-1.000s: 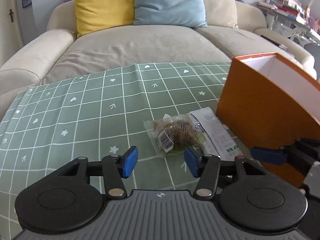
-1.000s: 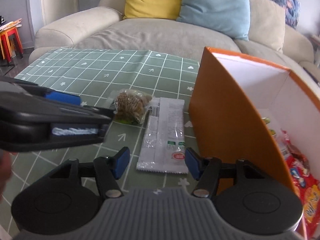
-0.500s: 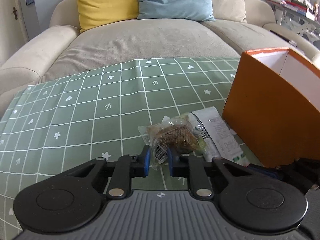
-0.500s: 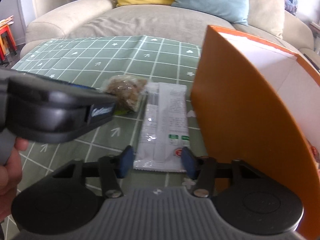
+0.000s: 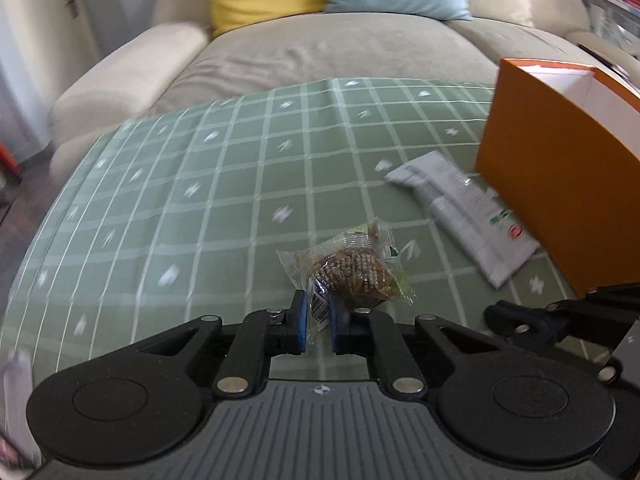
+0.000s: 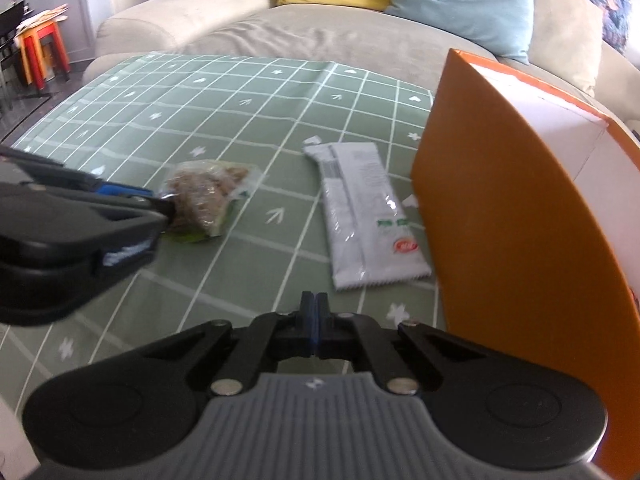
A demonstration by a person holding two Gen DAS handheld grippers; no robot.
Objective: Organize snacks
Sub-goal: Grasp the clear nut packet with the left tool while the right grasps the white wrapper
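A clear-wrapped brown snack packet [image 5: 352,272] [image 6: 204,196] has its near end pinched between the blue pads of my left gripper [image 5: 318,314] [image 6: 160,202], which is shut on it. I cannot tell whether it is lifted off the green checked cloth [image 5: 192,208]. A white flat snack packet [image 5: 460,208] [image 6: 368,216] lies on the cloth beside the orange box [image 5: 560,184] [image 6: 520,220]. My right gripper [image 6: 315,308] [image 5: 532,322] is shut with its pads together and nothing between them, just short of the white packet's near edge.
The orange box stands open-topped at the right, with a white inside. A beige sofa [image 5: 320,44] with yellow and blue cushions lies beyond the table. Red and orange stools [image 6: 40,52] stand at the far left.
My left gripper closed on the brown snack packet and drew it left, apart from the white packet. My right gripper closed on nothing.
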